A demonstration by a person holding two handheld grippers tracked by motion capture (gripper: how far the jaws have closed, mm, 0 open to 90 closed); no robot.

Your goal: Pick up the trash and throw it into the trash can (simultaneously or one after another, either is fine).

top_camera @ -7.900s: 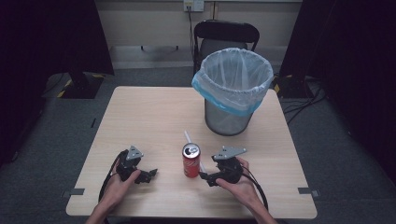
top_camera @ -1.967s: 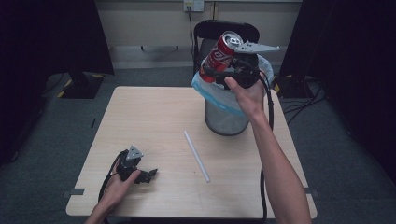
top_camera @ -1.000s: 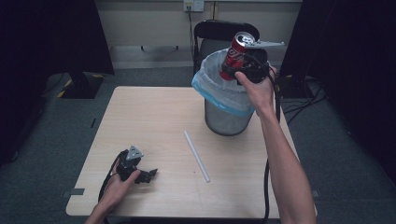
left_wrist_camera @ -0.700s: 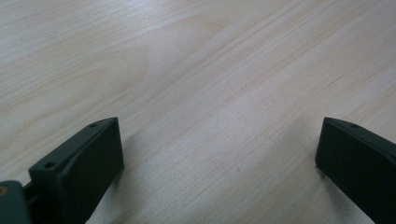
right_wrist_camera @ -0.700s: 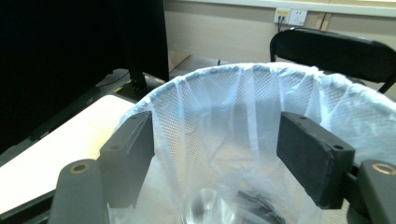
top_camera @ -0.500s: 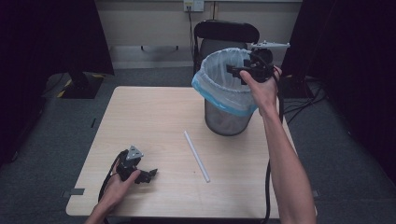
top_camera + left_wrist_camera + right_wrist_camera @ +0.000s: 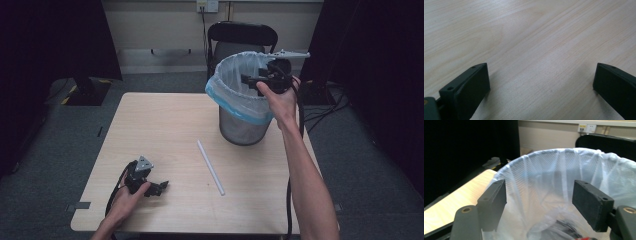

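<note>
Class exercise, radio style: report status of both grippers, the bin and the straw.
Right gripper open, empty, over the bin. Left gripper open, resting on the table. Straw lying loose on the table. Nothing blocking it.

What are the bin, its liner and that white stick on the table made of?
The bin looks like dark metal mesh, with a fine grid on its wall. Its liner seems thin, translucent white plastic, wrinkled and draped over the rim. The stick is probably a matte plastic or paper straw; the look leaves it open.
</note>
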